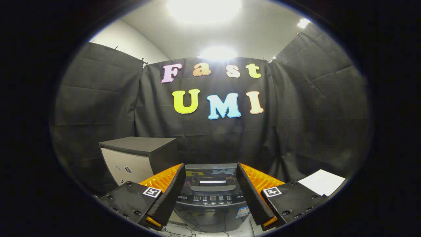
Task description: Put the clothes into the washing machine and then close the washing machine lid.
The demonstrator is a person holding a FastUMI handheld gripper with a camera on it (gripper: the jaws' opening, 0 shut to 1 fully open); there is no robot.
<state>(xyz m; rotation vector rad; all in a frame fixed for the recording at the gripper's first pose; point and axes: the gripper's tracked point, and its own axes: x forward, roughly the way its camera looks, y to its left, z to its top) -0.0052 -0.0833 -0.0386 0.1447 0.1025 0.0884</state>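
While I hold the rig level, the black cloth wall (296, 108) of the booth stands widest before me, hung in creased panels around the back and both sides, with a pale ceiling and two bright lamps above it. Next in size is the dark grey top-loading washing machine (210, 205), which sits on the floor just ahead of my fingers and shows between them. I see its glossy lid (210, 174) lying flat over the tub, a handle bar across its front, and a control strip of small buttons below that. Loose cables trail on the floor at its foot. I cannot make out any clothes from here.

Left of the machine and a little behind it stands a boxy cabinet (131, 161) with a dark top and a pale front, close against the cloth. On the far right, a white sheet of paper (322, 182) lies flat.

My gripper (210, 200) hangs wide open, its two ribbed fingers (169, 197) spread well apart to either side of the machine's panel. They hold nothing and touch nothing.
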